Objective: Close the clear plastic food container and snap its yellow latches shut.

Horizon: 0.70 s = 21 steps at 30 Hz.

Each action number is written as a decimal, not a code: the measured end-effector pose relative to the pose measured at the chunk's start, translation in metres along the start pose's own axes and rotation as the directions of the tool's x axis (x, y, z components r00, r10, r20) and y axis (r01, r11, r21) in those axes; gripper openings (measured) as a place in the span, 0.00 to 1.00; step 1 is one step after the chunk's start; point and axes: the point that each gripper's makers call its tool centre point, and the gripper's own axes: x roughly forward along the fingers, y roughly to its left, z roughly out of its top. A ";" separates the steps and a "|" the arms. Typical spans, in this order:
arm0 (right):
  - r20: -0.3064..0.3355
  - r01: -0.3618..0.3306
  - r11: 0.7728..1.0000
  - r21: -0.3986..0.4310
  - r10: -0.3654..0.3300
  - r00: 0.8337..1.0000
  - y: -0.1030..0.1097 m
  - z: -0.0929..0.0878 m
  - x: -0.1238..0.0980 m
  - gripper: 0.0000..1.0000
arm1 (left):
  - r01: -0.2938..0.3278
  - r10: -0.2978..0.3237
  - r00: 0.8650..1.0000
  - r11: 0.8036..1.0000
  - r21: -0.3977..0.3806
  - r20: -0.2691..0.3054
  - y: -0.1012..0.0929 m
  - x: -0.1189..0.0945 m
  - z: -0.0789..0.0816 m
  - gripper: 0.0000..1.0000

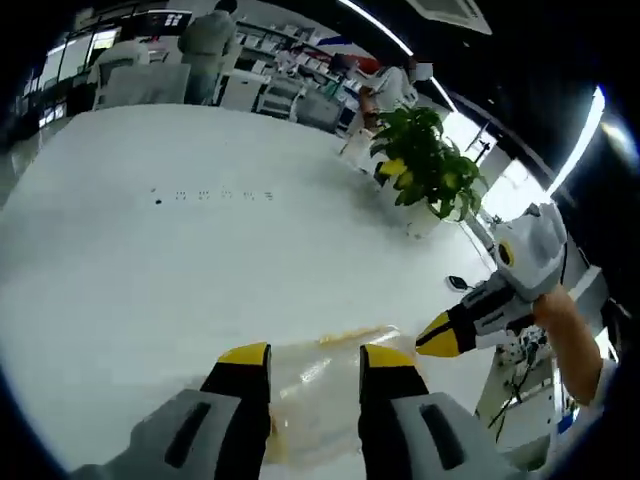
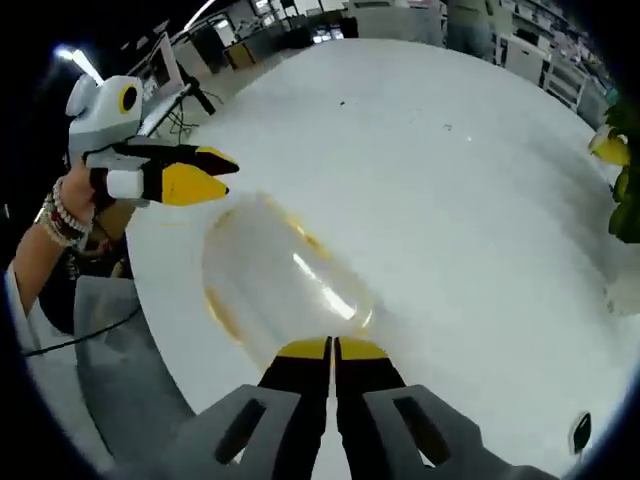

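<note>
left gripper [image 1: 315,358]: jaws held apart over clear container [image 1: 320,385] | right gripper [image 2: 331,348]: jaws pressed together at container rim, nothing seen gripped

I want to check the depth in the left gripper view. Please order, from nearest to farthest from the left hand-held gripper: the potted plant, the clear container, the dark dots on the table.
1. Clear container, between the left hand-held gripper jaws.
2. Dark dots, mid-table, up and left.
3. Potted plant, at the far table edge, upper right.
</note>
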 end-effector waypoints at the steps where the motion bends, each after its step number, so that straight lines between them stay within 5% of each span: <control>1: 0.035 -0.035 0.999 -0.017 0.036 0.999 0.006 0.009 -0.001 0.00 | 0.020 -0.020 1.000 0.995 0.094 0.001 -0.009 -0.001 -0.001 0.14; 4: 0.075 -0.076 0.997 -0.027 0.078 0.994 0.017 0.019 -0.002 0.00 | 0.061 -0.059 0.998 0.960 0.272 -0.017 -0.030 0.003 -0.012 0.03; 6: 0.084 -0.089 0.995 -0.040 0.092 0.992 0.022 0.027 0.000 0.00 | 0.079 -0.067 0.997 0.944 0.320 -0.050 -0.040 0.007 -0.025 0.00; 21: 0.054 -0.110 0.989 -0.101 0.116 0.992 0.033 0.039 0.042 0.00 | 0.137 -0.112 0.986 0.967 0.216 -0.125 -0.054 0.029 -0.061 0.00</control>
